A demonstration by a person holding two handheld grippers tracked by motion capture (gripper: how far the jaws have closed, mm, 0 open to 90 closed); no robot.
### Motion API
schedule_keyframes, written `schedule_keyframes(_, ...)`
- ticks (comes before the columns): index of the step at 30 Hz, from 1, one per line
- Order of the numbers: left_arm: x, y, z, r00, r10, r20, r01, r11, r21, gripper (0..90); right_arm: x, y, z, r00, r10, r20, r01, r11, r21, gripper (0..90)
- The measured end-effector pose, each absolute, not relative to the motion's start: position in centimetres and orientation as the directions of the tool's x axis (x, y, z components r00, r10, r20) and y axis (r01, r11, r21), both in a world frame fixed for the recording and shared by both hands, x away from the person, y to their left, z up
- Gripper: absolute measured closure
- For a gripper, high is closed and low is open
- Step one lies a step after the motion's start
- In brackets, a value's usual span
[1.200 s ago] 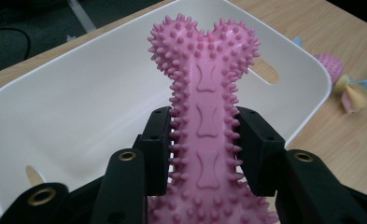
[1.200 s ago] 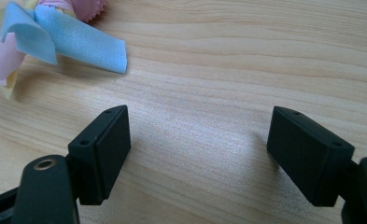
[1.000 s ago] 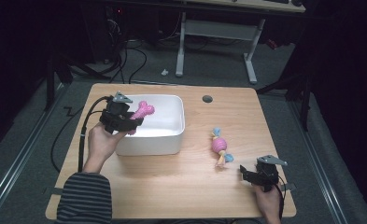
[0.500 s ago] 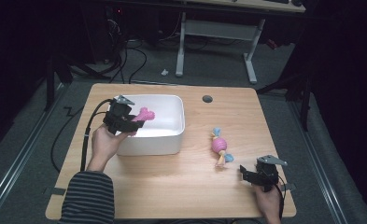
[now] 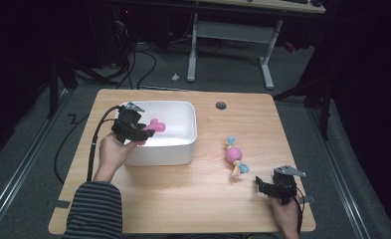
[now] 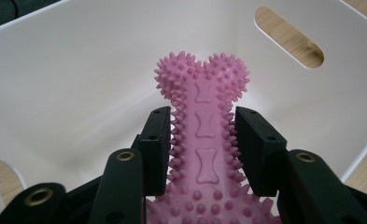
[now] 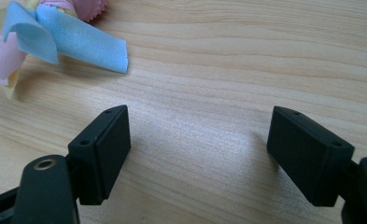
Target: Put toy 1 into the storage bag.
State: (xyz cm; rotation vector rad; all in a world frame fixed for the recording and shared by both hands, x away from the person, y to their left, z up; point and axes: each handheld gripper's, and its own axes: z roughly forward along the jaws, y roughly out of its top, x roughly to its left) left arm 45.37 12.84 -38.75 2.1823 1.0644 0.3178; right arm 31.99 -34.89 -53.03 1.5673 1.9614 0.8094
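The left gripper (image 6: 202, 140), jaws just easing apart around the pink spiky bone toy (image 6: 202, 135), is dropping it into the white bin (image 5: 183, 149); next, the empty, wide-jawed right gripper (image 7: 197, 149) should likely grasp the nearby ribboned toy (image 5: 234, 157).

Pretty dim room, my table (image 5: 193, 199) lit from overhead, black past 9 and 3 o'clock. Soft shadows, sheen inside the white bin (image 6: 78, 93), close-ups a bit soft.

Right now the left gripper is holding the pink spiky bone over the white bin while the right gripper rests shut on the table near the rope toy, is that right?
Not quite: the right gripper is open, its jaws standing wide apart over bare wood in the right gripper view. The rest stands: the left gripper holds the pink spiky bone over the white bin, and the rope toy lies nearby.
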Motion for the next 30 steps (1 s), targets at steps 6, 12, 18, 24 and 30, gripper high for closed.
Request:
schedule_keyframes(6,45.0,12.9,-38.4,0.638,0.766,-0.081,0.589,-0.418,0.692,52.2,32.0,-34.9,-53.0,-0.212,0.977,-0.015,0.682,0.159,0.714,21.3)
schedule_keyframes(12,44.1,12.9,-37.8,0.645,0.763,-0.050,0.563,-0.430,0.706,46.6,32.0,-34.9,-53.0,-0.215,0.977,-0.016,0.681,0.161,0.714,21.2)
schedule_keyframes(18,43.2,13.4,-37.0,0.637,0.770,-0.037,0.534,-0.406,0.742,41.3,32.0,-34.9,-53.0,-0.213,0.977,-0.015,0.682,0.160,0.714,21.2)
schedule_keyframes(24,41.7,14.1,-36.0,0.635,0.773,-0.009,0.506,-0.407,0.760,40.2,32.0,-34.9,-53.0,-0.213,0.977,-0.014,0.682,0.160,0.713,21.2)
schedule_keyframes(30,40.1,15.0,-35.5,0.636,0.772,0.001,0.484,-0.399,0.779,40.0,32.0,-34.9,-53.0,-0.213,0.977,-0.014,0.682,0.160,0.713,21.2)
